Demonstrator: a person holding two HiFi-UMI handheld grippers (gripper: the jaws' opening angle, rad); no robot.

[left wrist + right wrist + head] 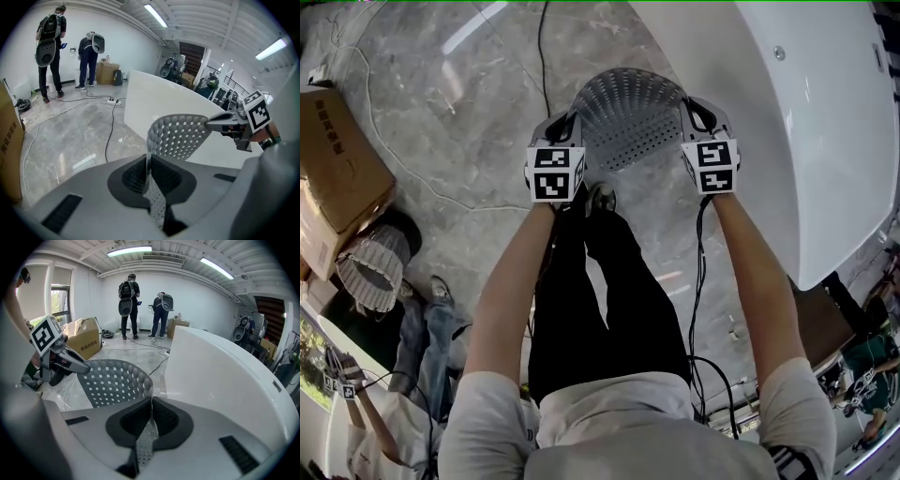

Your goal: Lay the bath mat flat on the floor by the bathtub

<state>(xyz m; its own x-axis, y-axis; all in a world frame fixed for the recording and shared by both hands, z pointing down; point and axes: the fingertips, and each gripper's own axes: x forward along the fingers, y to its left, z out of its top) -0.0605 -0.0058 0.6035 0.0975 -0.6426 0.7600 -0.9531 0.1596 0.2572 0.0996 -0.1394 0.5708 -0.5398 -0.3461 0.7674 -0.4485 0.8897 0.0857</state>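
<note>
Grey stone-look floor (441,112), glossy and veined, fills the upper left of the head view. A smooth white bathtub (806,122) with a rounded rim curves down the right side. A brown cardboard box (333,164) sits at the left edge, and a thin black cable (544,37) runs down from the top.

At top centre, just left of the tub's wall, is the bath mat (628,117). It is a grey, rubbery sheet pierced by rows of small square holes, with a rounded, scalloped far edge. It spans the two grippers and bows into a shallow arch over the floor.

The left gripper (149,176) has its ribbed dark pads pressed together on the mat's near left edge. The thin sheet stands edge-on in the pinch and fans out toward the upper right of that view.

The right gripper (150,416) likewise clamps the near right edge, and the mat spreads toward the left of its view.

Each gripper shows in the other's view, biting the opposite corner. Two people with backpacks (127,301) stand by the far white wall.
</note>
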